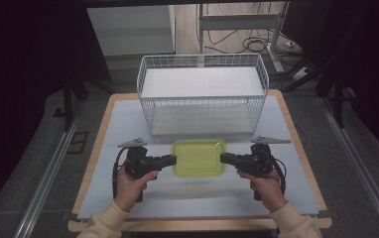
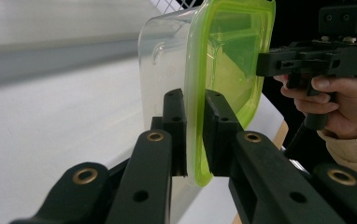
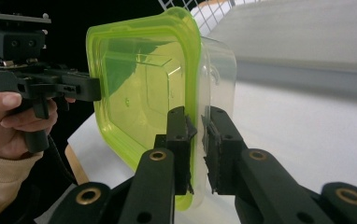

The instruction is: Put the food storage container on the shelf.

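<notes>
Both the left gripper (image 1: 173,159) and right gripper (image 1: 223,157) pinch the light, stiff, slippery lidded container (image 1: 199,157) at nine and three o'clock rims.

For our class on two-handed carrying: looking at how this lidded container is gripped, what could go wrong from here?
1. The left gripper and right gripper pinch only the thin rim of the container at opposite ends; uneven hand motion could twist it free or pop the green lid.
2. The wire basket stands close behind; a forward swing might knock its front wall.
</notes>
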`<state>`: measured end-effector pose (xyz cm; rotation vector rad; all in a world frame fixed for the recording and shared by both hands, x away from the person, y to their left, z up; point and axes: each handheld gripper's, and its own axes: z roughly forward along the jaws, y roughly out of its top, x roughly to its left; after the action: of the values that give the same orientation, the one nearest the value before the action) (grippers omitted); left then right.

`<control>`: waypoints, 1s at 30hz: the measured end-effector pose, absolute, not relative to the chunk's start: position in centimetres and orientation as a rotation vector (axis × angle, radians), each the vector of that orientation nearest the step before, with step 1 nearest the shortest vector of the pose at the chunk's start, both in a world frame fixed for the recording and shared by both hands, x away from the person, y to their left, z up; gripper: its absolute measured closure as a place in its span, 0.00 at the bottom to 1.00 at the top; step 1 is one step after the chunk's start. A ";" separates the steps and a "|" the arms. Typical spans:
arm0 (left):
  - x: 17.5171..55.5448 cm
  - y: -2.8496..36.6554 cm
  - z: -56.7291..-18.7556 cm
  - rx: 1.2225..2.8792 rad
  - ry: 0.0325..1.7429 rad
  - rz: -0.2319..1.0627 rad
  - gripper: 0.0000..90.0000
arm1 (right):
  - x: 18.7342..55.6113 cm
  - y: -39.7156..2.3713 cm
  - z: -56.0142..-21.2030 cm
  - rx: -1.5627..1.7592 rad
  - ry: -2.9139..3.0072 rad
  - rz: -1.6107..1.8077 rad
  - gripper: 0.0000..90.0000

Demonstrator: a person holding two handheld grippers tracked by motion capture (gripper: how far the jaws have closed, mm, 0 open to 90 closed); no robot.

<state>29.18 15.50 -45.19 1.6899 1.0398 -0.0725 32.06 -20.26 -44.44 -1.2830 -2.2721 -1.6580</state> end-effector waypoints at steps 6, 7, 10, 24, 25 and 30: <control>29.4 15.4 -44.3 1.693 1.022 -0.048 0.90 | 32.3 -20.4 -43.7 -1.278 -2.267 -1.684 0.90; 29.4 15.4 -44.0 1.692 1.015 -0.040 0.90 | 32.2 -20.4 -43.3 -1.275 -2.273 -1.690 0.90; 29.5 15.5 -43.6 1.691 1.008 -0.034 0.90 | 32.3 -20.4 -42.9 -1.269 -2.282 -1.701 0.90; 30.8 15.5 -41.2 1.681 0.992 -0.012 0.90 | 33.3 -20.2 -40.2 -1.267 -2.296 -1.741 0.90; 30.8 15.5 -41.1 1.677 0.993 -0.016 0.90 | 33.3 -20.2 -40.2 -1.267 -2.296 -1.741 0.90; 31.0 15.6 -40.4 1.676 0.977 -0.003 0.90 | 33.5 -20.2 -39.6 -1.259 -2.296 -1.749 0.90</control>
<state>30.96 15.64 -40.41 1.6761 0.9770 -0.0025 33.53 -20.17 -39.56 -1.2587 -2.2959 -1.7491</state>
